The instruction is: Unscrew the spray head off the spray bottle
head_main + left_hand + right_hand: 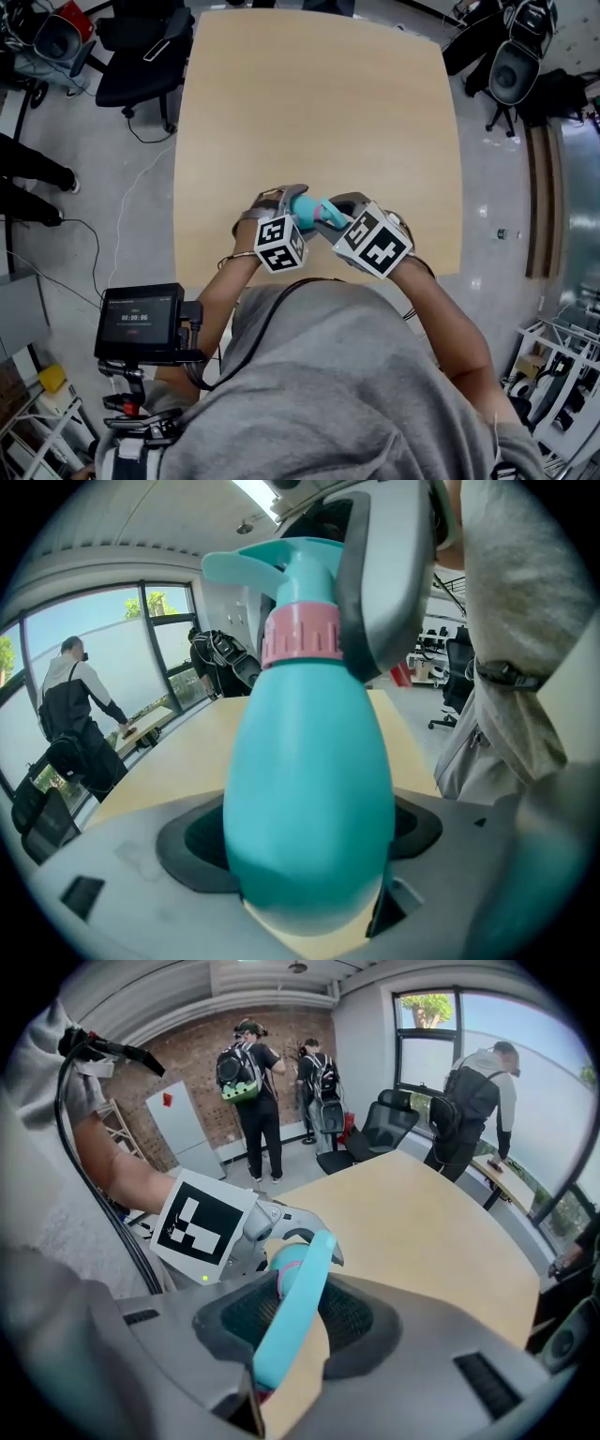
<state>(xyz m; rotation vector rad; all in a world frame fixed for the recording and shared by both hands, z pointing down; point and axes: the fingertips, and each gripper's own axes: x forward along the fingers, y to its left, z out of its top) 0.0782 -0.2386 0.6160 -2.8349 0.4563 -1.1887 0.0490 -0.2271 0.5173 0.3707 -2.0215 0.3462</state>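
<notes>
L gripper (286,199) has its jaws clamped on the body of the teal spray bottle (309,799), held up just above the near edge of the table (319,112), w/ the pink collar (300,635) still on the neck. R gripper (336,214) meets it from the other side, jaws closed onto the spray head (291,1321), which sits btwn the pads.

In the head view the two marker cubes (280,244) cover most of the spray bottle (305,203) at frame centre. In the left gripper view, upper centre, one of the fingers (394,574) of the right gripper (330,214) hides the spray head (281,569)'s right side. The print on the screen (139,319) at lower left of the head view is too small to read.
</notes>
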